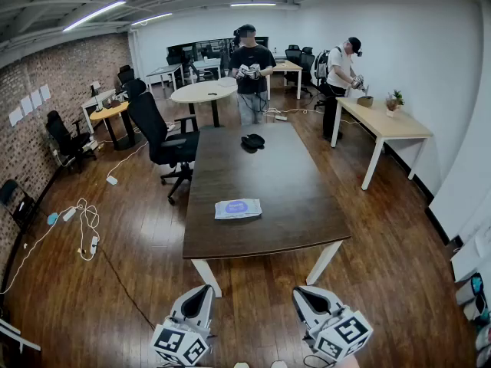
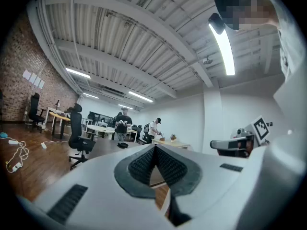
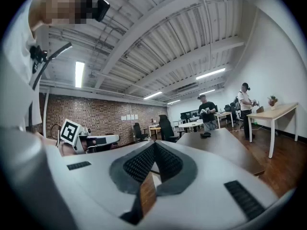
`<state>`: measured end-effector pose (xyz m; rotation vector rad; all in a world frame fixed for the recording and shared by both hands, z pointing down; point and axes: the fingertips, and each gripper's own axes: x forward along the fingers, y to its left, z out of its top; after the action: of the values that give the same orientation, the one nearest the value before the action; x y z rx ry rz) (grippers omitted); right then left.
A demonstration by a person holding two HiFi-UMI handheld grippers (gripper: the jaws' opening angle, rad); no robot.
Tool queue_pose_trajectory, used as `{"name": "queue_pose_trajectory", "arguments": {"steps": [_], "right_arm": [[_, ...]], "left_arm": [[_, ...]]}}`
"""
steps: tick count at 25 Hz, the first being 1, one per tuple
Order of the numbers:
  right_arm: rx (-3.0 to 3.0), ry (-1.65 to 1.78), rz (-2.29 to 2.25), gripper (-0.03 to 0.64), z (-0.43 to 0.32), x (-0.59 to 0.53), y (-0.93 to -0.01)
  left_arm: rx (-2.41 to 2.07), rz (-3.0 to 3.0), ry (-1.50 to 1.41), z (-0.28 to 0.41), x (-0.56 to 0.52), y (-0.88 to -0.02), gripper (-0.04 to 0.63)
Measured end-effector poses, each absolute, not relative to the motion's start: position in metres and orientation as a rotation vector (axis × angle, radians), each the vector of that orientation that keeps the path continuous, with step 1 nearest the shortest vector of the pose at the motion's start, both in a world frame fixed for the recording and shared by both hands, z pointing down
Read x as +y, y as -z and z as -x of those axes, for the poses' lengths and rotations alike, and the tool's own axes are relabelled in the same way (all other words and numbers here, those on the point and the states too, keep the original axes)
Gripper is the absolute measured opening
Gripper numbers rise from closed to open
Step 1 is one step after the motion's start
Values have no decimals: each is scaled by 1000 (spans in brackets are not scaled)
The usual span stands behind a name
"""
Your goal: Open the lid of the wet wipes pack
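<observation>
The wet wipes pack (image 1: 238,208), white with a blue label, lies flat near the front edge of the dark brown table (image 1: 291,198), and its lid looks closed. My left gripper (image 1: 205,288) and right gripper (image 1: 299,290) are held level below the table's front edge, well short of the pack. In the left gripper view the jaws of the left gripper (image 2: 154,147) meet at the tips with nothing between them. The right gripper (image 3: 154,144) in its own view is likewise shut and empty. Neither gripper view shows the pack.
A small black object (image 1: 252,142) lies at the table's far end. A black office chair (image 1: 161,133) stands at the table's left side. Two people (image 1: 252,71) (image 1: 341,71) stand at the back. A light wooden desk (image 1: 383,121) is on the right and cables (image 1: 84,222) lie on the floor at left.
</observation>
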<state>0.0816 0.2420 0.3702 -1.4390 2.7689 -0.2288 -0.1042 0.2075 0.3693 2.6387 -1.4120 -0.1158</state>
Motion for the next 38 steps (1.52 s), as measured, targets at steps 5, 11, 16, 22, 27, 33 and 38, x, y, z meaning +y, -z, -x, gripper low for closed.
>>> {"name": "queue_pose_trajectory", "arguments": {"steps": [5,11,16,22,27,33,38], "right_arm": [[2776,242,1437,5,-80,244,-375],[2773,258,1450,5,-68,243,-376],[2769,243,1474,5,-53,235,-375],[2738,232,1508,5,-33,232,-373],[2737,262,1526,5,-17,225,-379],[2746,279,1511,5,-13,193,-383],[2765,305,1464,5,-15,146,-393]], "left_arm": [[-1410,-2633,119,105,208,-372,0],[-1385,-2638,122,114,207,-374,0],[-1365,-2638,131,129,198,-378,0],[-1322,-2661,144,150,187,-378,0],[-1295,-2655,150,166,175,-385,0],[-1299,-2640,131,170,149,-392,0],[-1336,-2618,107,167,109,-399,0]]}}
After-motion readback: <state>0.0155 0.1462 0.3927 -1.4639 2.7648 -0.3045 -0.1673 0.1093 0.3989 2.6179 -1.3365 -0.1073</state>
